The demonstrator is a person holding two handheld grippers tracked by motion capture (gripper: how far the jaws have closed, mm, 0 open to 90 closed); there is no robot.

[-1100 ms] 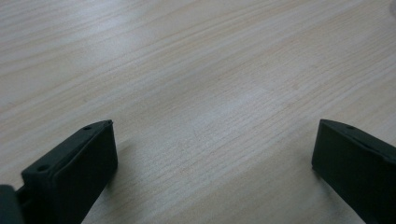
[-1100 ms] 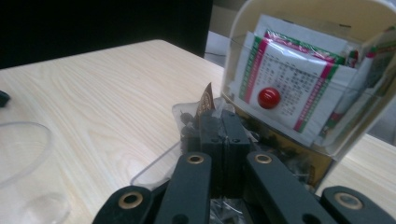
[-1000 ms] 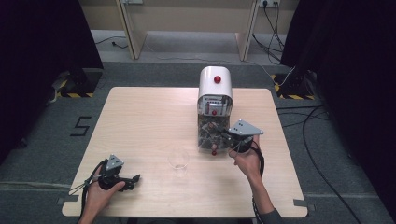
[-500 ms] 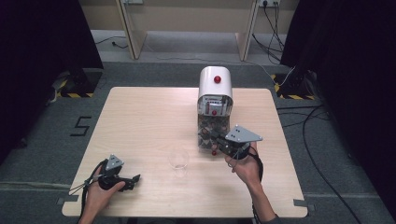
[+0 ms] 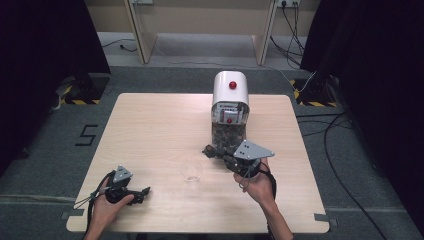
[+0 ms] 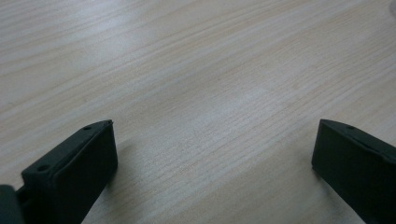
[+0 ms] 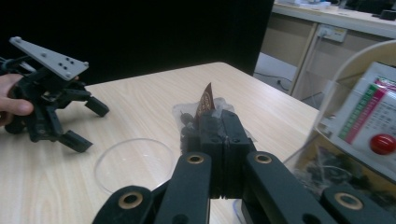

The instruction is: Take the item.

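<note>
A white-topped dispenser (image 5: 230,95) with a red button stands right of the table's centre, its clear lower part full of small dark packets. My right gripper (image 5: 209,150) hovers just in front of it, above and right of a clear cup (image 5: 191,171). In the right gripper view this gripper (image 7: 220,122) is shut on a small clear-and-brown packet (image 7: 205,100), with the cup (image 7: 133,165) below on the left and the dispenser (image 7: 369,121) on the right. My left gripper (image 5: 142,192) rests near the front left edge; its jaws (image 6: 215,144) stand wide open over bare wood.
The light wooden table (image 5: 150,130) has much bare surface to the left of and behind the cup. Dark floor, cables and wooden furniture surround it. My left gripper (image 7: 91,123) also appears in the right gripper view, beyond the cup.
My right gripper has moved left, away from the dispenser's front and toward the cup, carrying the packet. The left hand has stayed put.
</note>
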